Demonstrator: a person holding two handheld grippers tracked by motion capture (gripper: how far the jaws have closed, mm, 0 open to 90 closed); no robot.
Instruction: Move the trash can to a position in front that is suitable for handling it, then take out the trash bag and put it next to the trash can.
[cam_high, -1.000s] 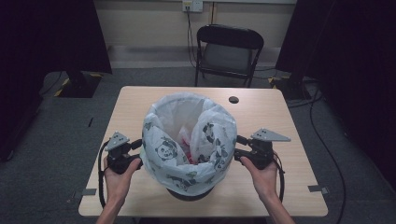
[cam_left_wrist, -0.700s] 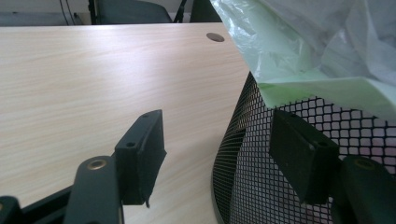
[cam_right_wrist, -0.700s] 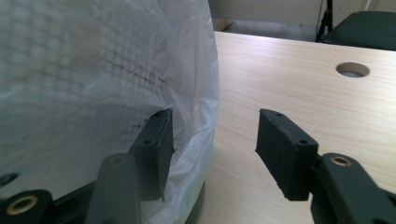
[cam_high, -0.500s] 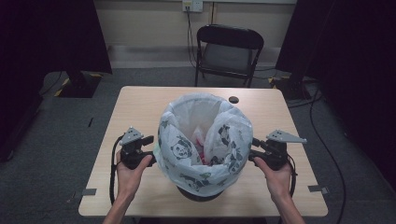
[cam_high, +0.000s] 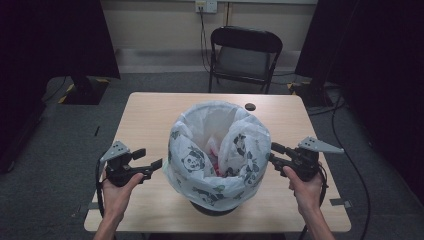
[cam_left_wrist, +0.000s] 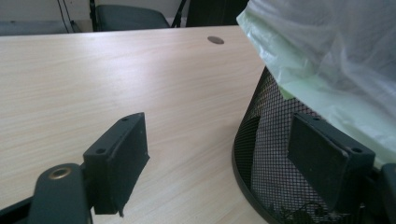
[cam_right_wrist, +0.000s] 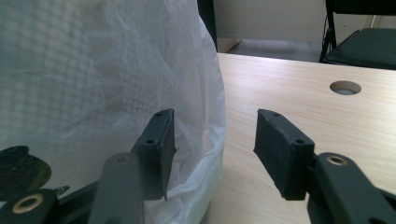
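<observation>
On one table (cam_high: 150, 107): one bin (cam_high: 214, 207), one bag (cam_high: 220, 150).

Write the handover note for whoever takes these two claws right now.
Left claw: jaws just opened, nothing between them, beside the mesh bin.
Right claw: open, at the bag's right side, gripping nothing.
Panda-print bag lines the bin at the middle of the table, its top folded down over the rim.
Done: bag draped over the rim.
Left: probably check the bag's edge is even all round.

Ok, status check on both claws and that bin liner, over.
Left claw open, jaws just widened, nothing between them. Right claw open beside white panda-print plastic liner, draped over black mesh bin. Nothing blocking.
</observation>
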